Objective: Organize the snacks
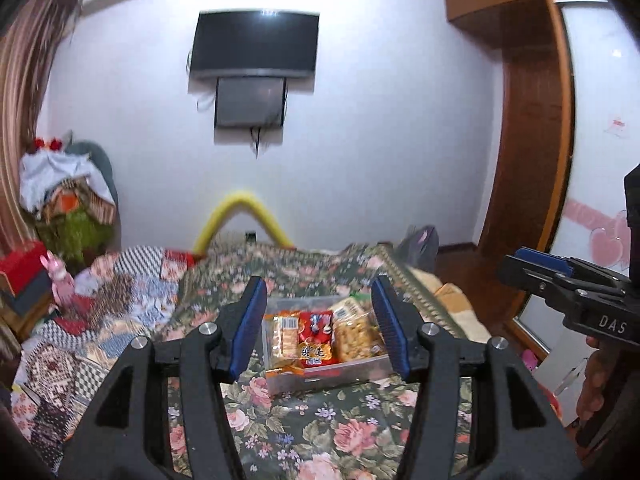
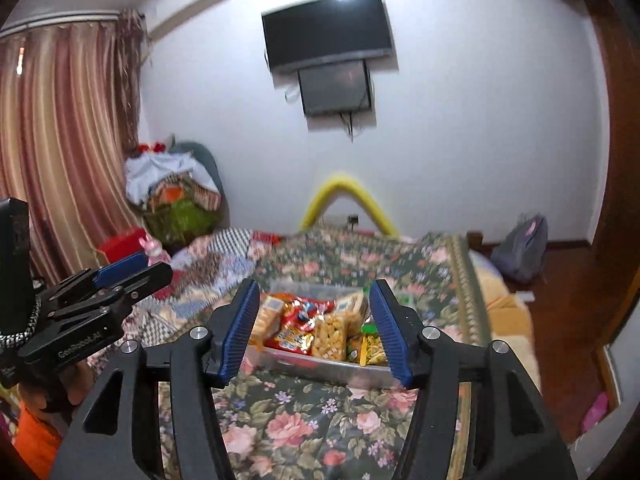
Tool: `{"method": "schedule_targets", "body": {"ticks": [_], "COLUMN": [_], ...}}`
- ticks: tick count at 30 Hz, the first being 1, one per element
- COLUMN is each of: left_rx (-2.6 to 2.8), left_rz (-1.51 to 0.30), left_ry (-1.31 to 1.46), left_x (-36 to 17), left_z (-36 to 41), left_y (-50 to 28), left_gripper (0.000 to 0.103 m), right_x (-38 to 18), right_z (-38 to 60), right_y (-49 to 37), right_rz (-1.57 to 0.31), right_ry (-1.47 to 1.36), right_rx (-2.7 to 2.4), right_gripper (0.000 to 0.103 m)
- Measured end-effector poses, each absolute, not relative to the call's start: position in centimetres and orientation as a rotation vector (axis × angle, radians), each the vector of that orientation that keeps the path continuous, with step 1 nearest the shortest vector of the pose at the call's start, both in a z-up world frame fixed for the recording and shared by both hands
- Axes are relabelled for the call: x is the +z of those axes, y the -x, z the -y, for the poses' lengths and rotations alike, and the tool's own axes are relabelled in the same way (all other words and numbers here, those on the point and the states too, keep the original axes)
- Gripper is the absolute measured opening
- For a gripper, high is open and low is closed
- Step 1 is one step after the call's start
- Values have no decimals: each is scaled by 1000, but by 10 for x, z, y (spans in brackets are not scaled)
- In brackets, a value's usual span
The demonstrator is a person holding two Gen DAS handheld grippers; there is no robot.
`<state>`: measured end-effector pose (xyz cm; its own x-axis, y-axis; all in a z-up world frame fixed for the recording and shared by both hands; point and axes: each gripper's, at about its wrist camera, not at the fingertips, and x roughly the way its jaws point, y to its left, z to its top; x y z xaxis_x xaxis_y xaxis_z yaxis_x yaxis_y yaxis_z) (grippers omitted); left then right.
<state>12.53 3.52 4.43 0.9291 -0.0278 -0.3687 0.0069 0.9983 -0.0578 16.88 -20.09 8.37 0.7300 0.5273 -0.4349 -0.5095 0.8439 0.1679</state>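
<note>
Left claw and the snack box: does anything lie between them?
No. Left wrist view shows only bare floral bedspread between the open left claw and the snack box.

You have a translucent plastic box (image 1: 320, 376) with a matt, frosted wall, sitting on the bed's woven floral cloth (image 1: 328, 432), which looks soft and dull. The snack packets (image 1: 316, 338) inside are glossy plastic film that catches the light; the red one (image 2: 298, 320) shines most. Your left tool (image 1: 319, 326) is matt black plastic with bright metal pin heads, and its pads (image 1: 250, 322) are ribbed blue rubber-like material; your right tool (image 2: 314, 326) is made the same way. The patchwork quilt (image 1: 120, 292) is cloth too. The wardrobe frame (image 1: 528, 128) is polished brown wood, the curtain (image 2: 68, 140) a striped fabric with a slight sheen, and the screen (image 1: 256, 42) glossy black.
</note>
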Motion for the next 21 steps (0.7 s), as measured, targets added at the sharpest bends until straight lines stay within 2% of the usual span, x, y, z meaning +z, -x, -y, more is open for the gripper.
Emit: {"method": "schedule_targets", "body": {"ticks": [2, 4, 6, 11, 21], "left_rx": [-19, -27, -27, -14, -11], "left_rz": [-345, -322, -303, -269, -256], "left_ry": [50, 48, 45, 42, 21], "left_x": [53, 58, 61, 62, 58], "left_z": [-29, -24, -20, -16, -10], "left_y": [-105, -88, -75, -52, -34], "left_gripper": [64, 72, 84, 95, 100], "right_x": [94, 99, 102, 102, 96], "right_z": [207, 211, 213, 213, 222], "right_y": [-151, -139, -126, -107, -91], "right_rz": [-461, -442, -420, -378, -368], "right_ry": [-44, -50, -53, -41, -31], "right_rx": [575, 580, 568, 536, 504], "right_gripper": [57, 70, 85, 103, 103]}}
